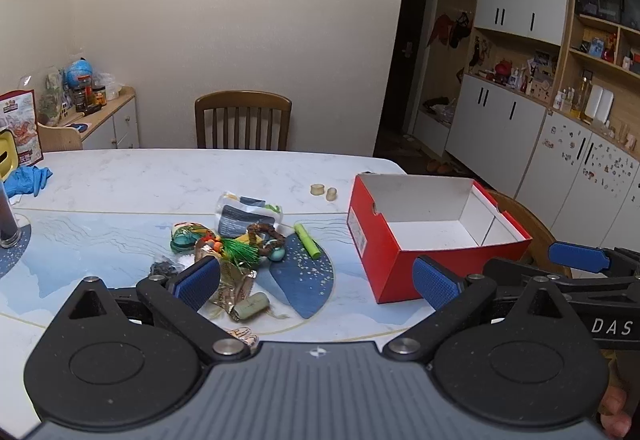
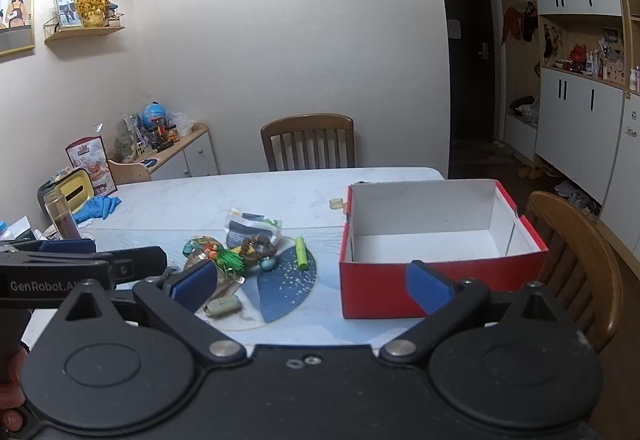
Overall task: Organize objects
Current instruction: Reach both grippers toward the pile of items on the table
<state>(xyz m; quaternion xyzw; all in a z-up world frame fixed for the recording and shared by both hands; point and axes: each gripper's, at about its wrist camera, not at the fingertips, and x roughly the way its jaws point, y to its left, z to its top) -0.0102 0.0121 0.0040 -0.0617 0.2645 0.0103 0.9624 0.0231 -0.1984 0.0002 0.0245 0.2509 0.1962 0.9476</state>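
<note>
On the table (image 1: pixel 160 176) we are just starting: the red box (image 1: pixel 400 260) is sitting empty, the clutter pile (image 1: pixel 232 240) is lying beside it, and the left gripper (image 1: pixel 316 280) and right gripper (image 2: pixel 312 286) are hovering spread wide, holding nothing.

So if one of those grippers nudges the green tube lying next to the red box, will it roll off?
Probably it would roll a bit: the green tube looks round and lies flat on the smooth table. It seems small and rigid, so likely light and easy to pinch. The red box stands beside it and might stop a roll that way.
</note>
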